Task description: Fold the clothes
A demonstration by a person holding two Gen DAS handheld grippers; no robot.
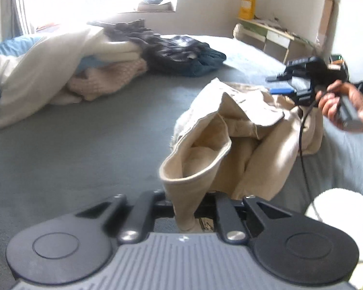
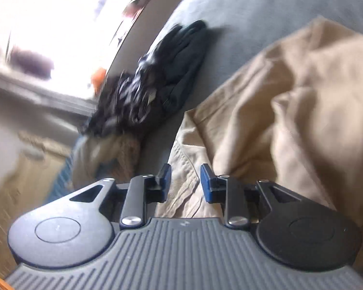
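Left gripper [image 1: 185, 207] clamped on trousers [image 1: 242, 140] hem, leg lifted off bed [image 1: 84, 145]. Trousers' bulk lies far-right of it, near right gripper [image 2: 185, 181], whose jaws stand apart, waistband edge between pads, not pinched. Right hand [image 1: 338, 106] nearer.

Right gripper [image 2: 185, 181] parted above tan trousers [image 2: 290, 96], dark clothes [image 2: 157, 79] beyond

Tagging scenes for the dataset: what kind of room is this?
Most likely a bedroom: clothes lie on a bed with a grey cover, a white pillow sits by stacked folded laundry, and a low shelf unit stands against the wall.
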